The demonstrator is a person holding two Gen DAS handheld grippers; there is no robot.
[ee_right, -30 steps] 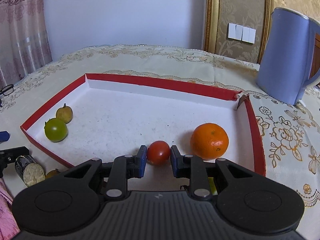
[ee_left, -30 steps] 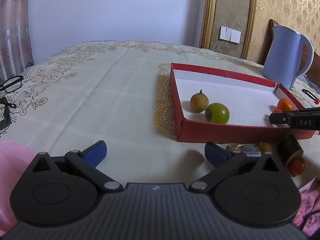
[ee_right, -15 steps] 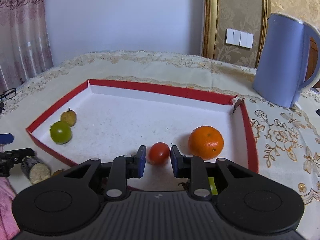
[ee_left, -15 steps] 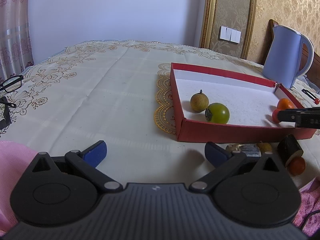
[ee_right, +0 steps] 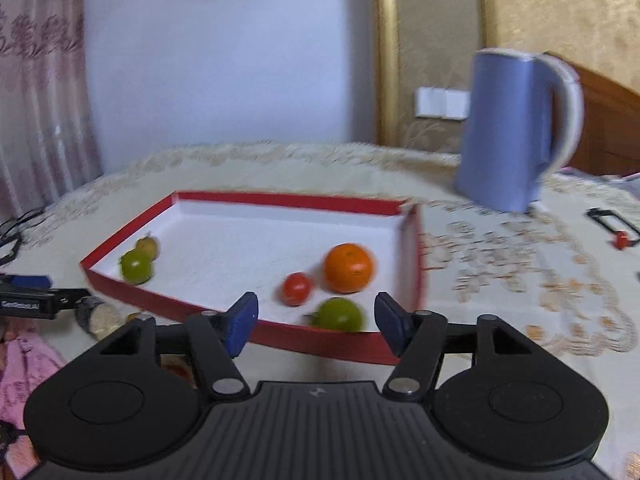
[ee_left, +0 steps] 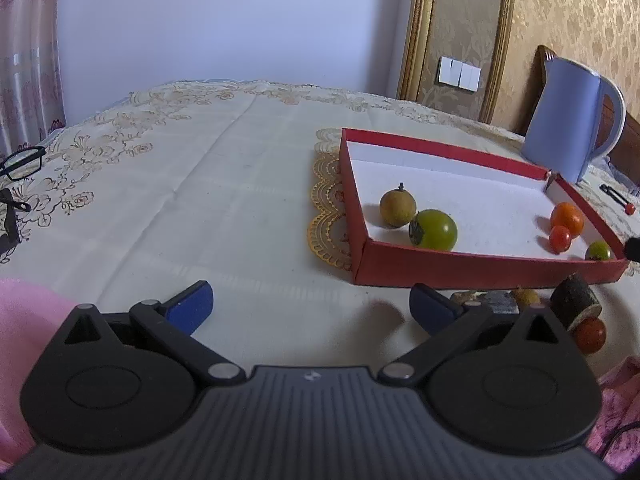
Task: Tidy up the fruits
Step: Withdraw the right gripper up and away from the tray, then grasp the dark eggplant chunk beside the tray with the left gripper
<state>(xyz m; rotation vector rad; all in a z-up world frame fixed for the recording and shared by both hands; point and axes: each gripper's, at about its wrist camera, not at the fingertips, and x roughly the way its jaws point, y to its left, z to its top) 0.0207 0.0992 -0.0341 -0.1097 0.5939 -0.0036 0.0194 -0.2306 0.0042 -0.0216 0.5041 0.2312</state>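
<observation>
A red tray (ee_right: 132, 292) with a white floor holds an orange (ee_right: 348, 268), a red tomato (ee_right: 296, 289), a small green fruit (ee_right: 340, 314), a larger green fruit (ee_right: 136, 266) and a brown fruit (ee_right: 147, 246). My right gripper (ee_right: 316, 320) is open and empty, raised in front of the tray's near wall. My left gripper (ee_left: 310, 306) is open and empty over the tablecloth, left of the tray (ee_left: 480, 270). There the green fruit (ee_left: 434, 230), brown fruit (ee_left: 397, 209), orange (ee_left: 568, 218) and tomato (ee_left: 560, 239) show.
A blue kettle (ee_right: 516, 132) stands behind the tray. Outside the tray's near wall lie a dark cut piece (ee_left: 574, 300), a red fruit (ee_left: 590, 334) and a small yellowish fruit (ee_left: 526, 296). Glasses (ee_left: 22, 162) lie far left. Pink cloth (ee_left: 24, 312) is at the near edge.
My right gripper has opened, let go of the red tomato inside the tray, and pulled back and up. A small green fruit now shows near the tray's front wall. The left gripper has not moved.
</observation>
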